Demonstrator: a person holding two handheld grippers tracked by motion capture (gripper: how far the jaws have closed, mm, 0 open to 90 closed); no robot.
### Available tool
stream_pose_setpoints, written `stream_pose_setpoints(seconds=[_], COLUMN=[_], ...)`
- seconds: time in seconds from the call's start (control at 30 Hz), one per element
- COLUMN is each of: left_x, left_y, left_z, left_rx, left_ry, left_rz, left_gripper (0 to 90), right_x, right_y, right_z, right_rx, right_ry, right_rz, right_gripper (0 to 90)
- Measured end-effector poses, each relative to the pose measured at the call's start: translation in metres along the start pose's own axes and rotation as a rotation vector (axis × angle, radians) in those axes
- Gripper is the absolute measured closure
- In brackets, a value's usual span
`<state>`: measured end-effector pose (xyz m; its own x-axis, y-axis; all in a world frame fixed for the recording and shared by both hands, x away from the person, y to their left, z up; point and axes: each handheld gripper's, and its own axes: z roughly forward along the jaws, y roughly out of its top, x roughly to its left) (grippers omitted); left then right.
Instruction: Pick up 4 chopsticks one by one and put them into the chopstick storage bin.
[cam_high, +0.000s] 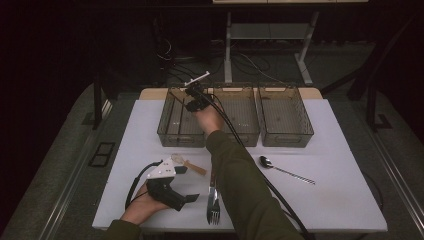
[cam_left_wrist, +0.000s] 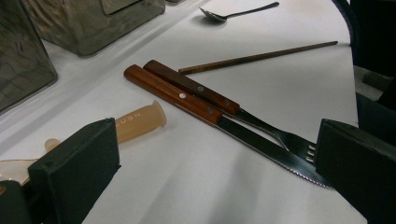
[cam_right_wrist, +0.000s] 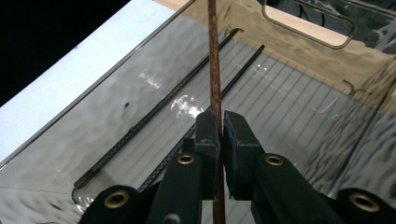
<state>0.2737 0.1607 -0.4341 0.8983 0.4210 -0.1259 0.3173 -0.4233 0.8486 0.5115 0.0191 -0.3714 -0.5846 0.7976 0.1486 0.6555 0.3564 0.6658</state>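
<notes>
My right gripper (cam_right_wrist: 220, 126) is shut on a thin brown chopstick (cam_right_wrist: 215, 70) and holds it over the left clear bin (cam_high: 170, 131). In the high view this gripper (cam_high: 194, 98) is above that bin's back half. Two dark chopsticks (cam_right_wrist: 154, 112) lie on the bin floor below. My left gripper (cam_high: 186, 184) rests near the table's front left, jaws wide open with nothing between them. In the left gripper view (cam_left_wrist: 215, 163) a wooden-handled knife (cam_left_wrist: 187, 100) and fork (cam_left_wrist: 205, 91) lie side by side just ahead of it.
Two more clear bins (cam_high: 239, 131) (cam_high: 286, 134) stand in a row at the back. A metal spoon (cam_high: 285, 170) lies at the right. Another chopstick (cam_left_wrist: 257, 57) and a beige silicone-handled utensil (cam_left_wrist: 137, 120) lie on the white table (cam_high: 340, 200).
</notes>
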Motion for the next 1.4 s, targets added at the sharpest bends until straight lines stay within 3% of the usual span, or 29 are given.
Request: stream_pose_setpoints(seconds=[0.27, 0.47, 0.73, 0.9, 1.17, 1.4], left_x=[0.0, 0.0, 0.0, 0.001, 0.0, -0.001], left_y=[0.0, 0.0, 0.0, 0.0, -0.001, -0.001], left_z=[0.0, 0.0, 0.001, 0.002, 0.003, 0.003], left_rx=[0.0, 0.0, 0.005, -0.002, 0.001, 0.007], left_ry=[-0.001, -0.002, -0.003, -0.005, -0.003, -0.002], left_rz=[0.001, 0.001, -0.004, 0.003, -0.016, -0.015], left_gripper=[0.0, 0.0, 0.0, 0.0, 0.0, 0.0], right_x=[0.001, -0.002, -0.016, -0.024, -0.037, -0.041], right_y=[0.0, -0.003, -0.025, -0.044, -0.068, -0.083], right_z=[-0.002, -0.014, -0.045, -0.066, -0.099, -0.124], right_rx=[0.0, -0.019, -0.048, -0.068, -0.095, -0.102], right_ry=[0.01, 0.029, 0.118, 0.156, 0.191, 0.186], right_rz=[-0.015, -0.026, -0.047, -0.092, -0.116, -0.153], right_gripper=[75.0, 69.0, 58.3, 51.7, 45.5, 43.7])
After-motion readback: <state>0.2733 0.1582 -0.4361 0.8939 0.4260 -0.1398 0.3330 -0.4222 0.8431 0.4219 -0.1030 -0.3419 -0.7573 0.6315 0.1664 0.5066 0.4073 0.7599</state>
